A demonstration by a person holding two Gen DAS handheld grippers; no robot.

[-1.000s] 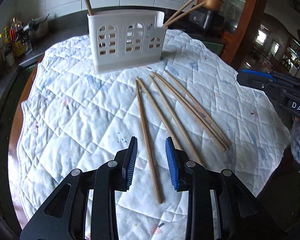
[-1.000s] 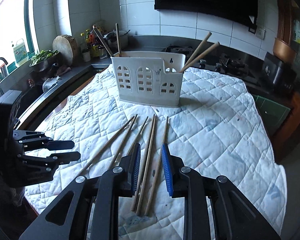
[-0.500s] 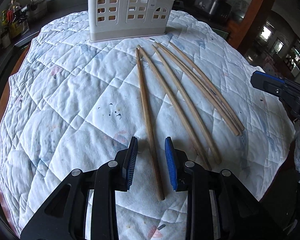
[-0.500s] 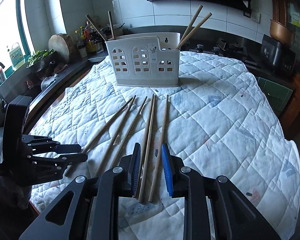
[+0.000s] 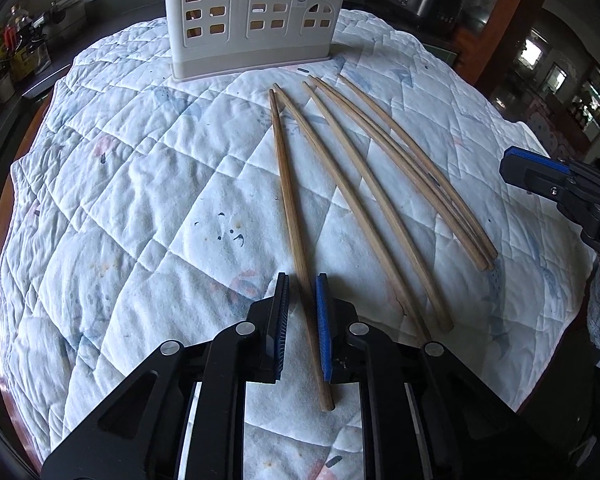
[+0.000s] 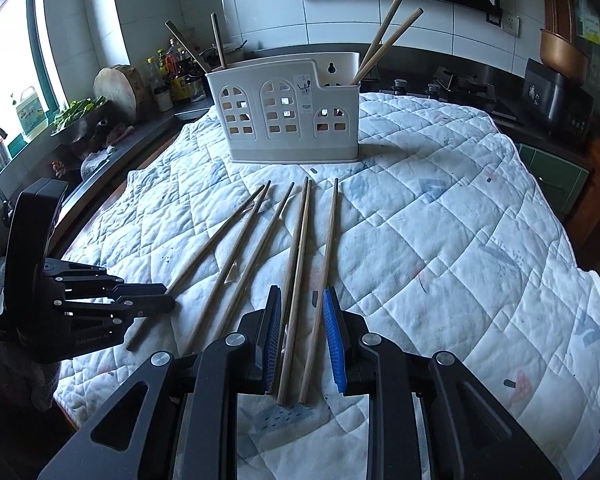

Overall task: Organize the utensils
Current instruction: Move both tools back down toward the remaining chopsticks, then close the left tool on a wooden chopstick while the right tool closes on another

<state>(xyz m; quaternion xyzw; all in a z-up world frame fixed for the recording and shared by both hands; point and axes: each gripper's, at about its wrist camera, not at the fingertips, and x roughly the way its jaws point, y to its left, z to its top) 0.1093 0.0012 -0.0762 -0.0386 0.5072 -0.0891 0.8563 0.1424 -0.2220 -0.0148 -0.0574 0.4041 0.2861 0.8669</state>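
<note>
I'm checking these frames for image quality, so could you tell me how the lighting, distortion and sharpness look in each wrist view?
Left wrist view: even daylight on the quilted cloth, chopsticks sharp, strong fisheye bending at the edges, dim background. Right wrist view: the window at left is blown out, the utensil holder is sharp and casts a soft shadow to its right, and the corners are dark.

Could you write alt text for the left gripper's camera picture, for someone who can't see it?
The open left gripper straddles the leftmost of five wooden chopsticks lying fanned on a white quilted cloth. A white utensil holder stands behind; the right gripper shows at the right edge.
</note>
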